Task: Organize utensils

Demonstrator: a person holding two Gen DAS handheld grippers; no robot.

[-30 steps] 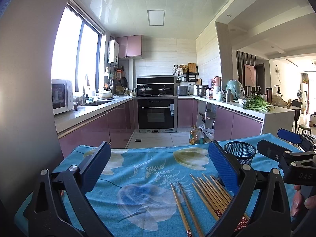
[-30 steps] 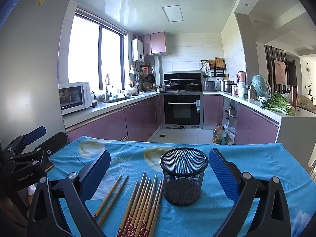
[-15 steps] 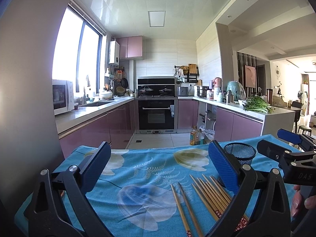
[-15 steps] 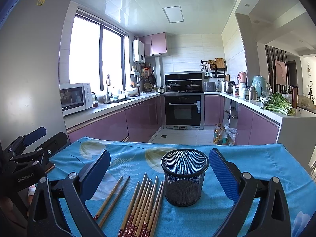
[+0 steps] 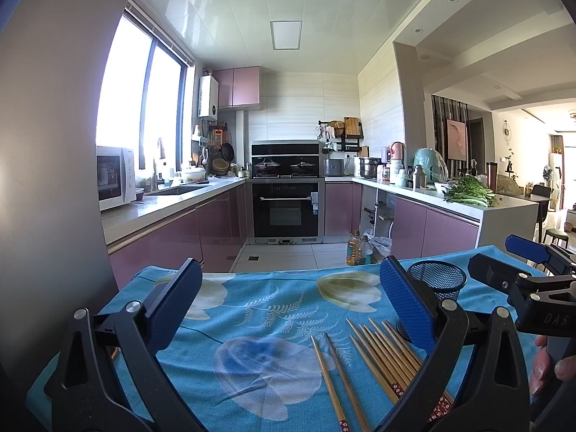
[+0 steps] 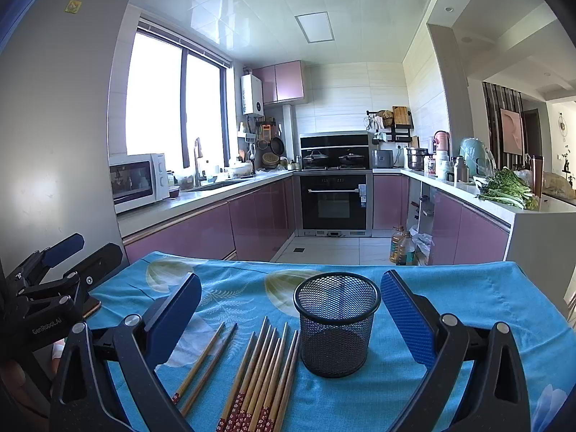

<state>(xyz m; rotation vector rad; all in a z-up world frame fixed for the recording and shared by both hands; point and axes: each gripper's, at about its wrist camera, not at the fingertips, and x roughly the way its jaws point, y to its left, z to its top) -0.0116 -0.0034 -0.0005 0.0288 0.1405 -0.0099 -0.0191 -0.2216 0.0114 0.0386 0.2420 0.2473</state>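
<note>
Kitchen interior: pink-purple glossy base cabinets (image 6: 201, 230) line both walls under pale worktops; a black built-in oven with a steel bar handle (image 6: 333, 201) closes the far end.

Table covering: turquoise cloth printed with pale flowers and fern sprays (image 6: 468, 295), spread flat across the near surface and carrying all task items.

White microwave oven (image 6: 138, 181): on the window-side worktop.

Bunch of leafy green vegetables (image 6: 507, 189): lying on the opposite worktop end.

Left gripper (image 5: 288, 309): black frame, two blue textured pads, jaws wide apart, nothing between them; it hovers low over the cloth with the chopsticks below its right pad.

Right gripper (image 6: 291, 318): same build, jaws wide apart and empty, the mesh cup and the larger chopstick group lying in the gap ahead. A hand (image 5: 547, 367) is partly visible at its handle in the left wrist view.

Black wire-mesh cylindrical cup (image 6: 336, 324): upright on the cloth, open top, apparently empty.

Bundle of bamboo chopsticks with red patterned ends (image 6: 266, 374): flat on the cloth, side by side, just beside the cup on its window side.

Separate pair of matching bamboo chopsticks (image 6: 205, 360): flat, slightly apart from the bundle, further from the cup.
</note>
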